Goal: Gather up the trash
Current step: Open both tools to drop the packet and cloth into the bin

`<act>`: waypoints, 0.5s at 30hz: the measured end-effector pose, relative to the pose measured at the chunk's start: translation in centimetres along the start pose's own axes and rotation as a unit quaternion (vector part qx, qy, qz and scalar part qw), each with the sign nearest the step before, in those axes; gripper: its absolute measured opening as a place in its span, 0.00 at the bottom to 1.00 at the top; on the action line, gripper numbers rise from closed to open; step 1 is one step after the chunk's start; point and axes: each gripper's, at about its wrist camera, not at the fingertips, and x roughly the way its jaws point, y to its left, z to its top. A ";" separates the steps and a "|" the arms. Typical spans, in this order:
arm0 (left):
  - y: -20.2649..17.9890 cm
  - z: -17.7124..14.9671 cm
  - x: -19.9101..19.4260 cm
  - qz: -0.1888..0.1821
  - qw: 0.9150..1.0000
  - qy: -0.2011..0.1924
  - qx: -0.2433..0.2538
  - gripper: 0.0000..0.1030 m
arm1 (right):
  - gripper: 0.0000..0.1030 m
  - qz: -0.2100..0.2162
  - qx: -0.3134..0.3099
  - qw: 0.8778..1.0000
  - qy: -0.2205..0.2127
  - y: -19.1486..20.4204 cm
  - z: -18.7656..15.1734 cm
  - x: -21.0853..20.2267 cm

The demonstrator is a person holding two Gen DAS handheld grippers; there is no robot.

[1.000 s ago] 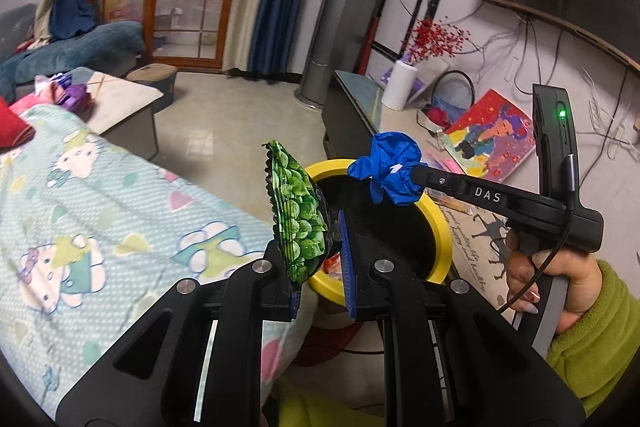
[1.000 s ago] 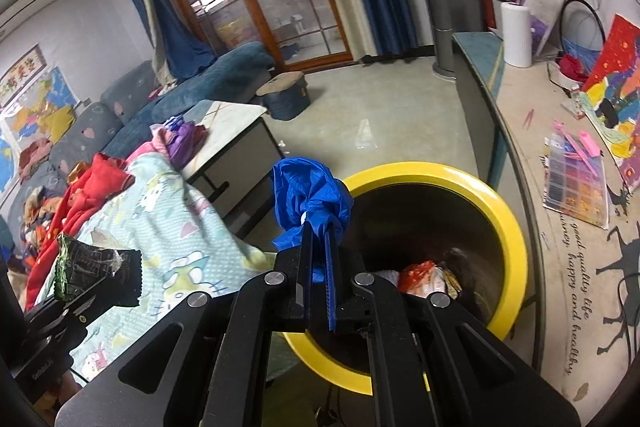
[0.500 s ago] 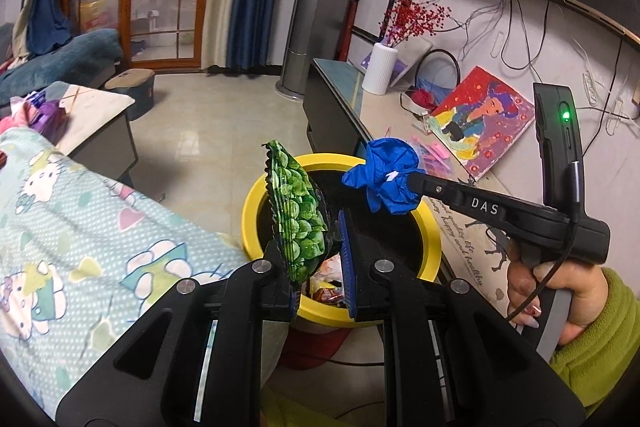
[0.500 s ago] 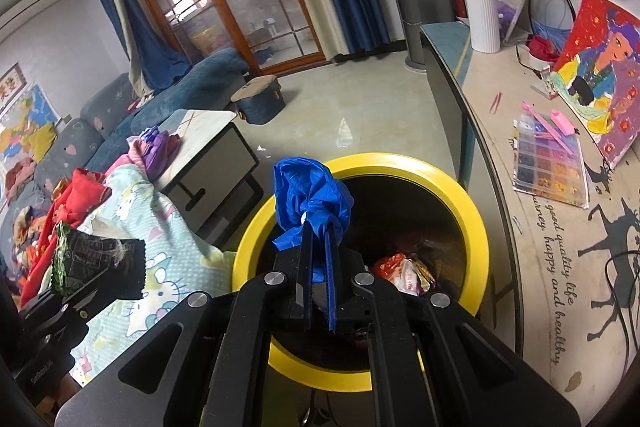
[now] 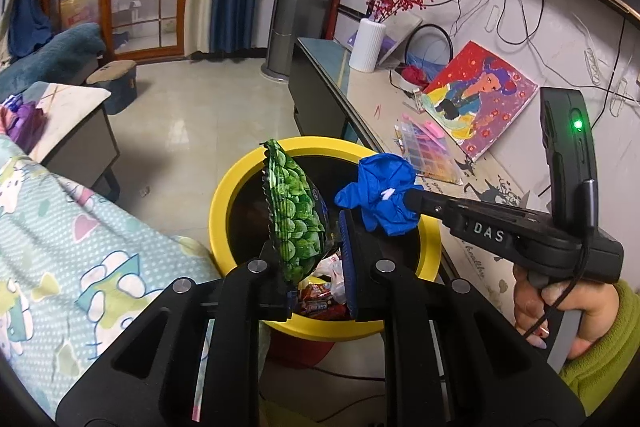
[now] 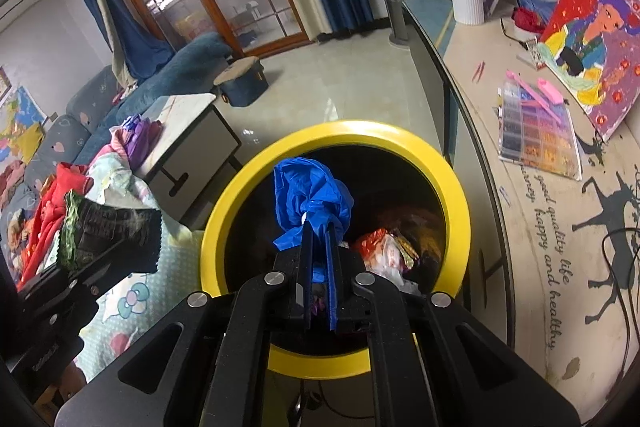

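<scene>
A round bin with a yellow rim (image 5: 224, 203) (image 6: 456, 211) stands on the floor just below both grippers, with wrappers lying inside. My left gripper (image 5: 312, 259) is shut on a green pea snack bag (image 5: 294, 219), which stands upright over the bin's near-left edge. My right gripper (image 6: 318, 231) is shut on a crumpled blue plastic wad (image 6: 312, 195) held above the bin's mouth. In the left wrist view the right gripper (image 5: 412, 201) reaches in from the right with the blue wad (image 5: 380, 195) at its tip. In the right wrist view the snack bag (image 6: 70, 231) shows at the far left.
A low cabinet (image 5: 360, 95) runs along the bin's right side, bearing a white vase (image 5: 366, 45), a painting (image 5: 480, 99) and a bead box (image 6: 536, 131). A cartoon-print blanket (image 5: 80, 247) lies left of the bin. A hand in a green sleeve (image 5: 600, 339) holds the right gripper.
Both grippers have moved closer to the bin and lower, so its mouth now fills more of each view. The snack bag and the blue wad stay gripped as before.
</scene>
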 end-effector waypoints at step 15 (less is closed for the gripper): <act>1.2 1.2 1.4 -0.006 1.000 0.007 -0.022 0.61 | 0.37 0.007 0.029 1.000 0.009 -1.7 -0.9 0.3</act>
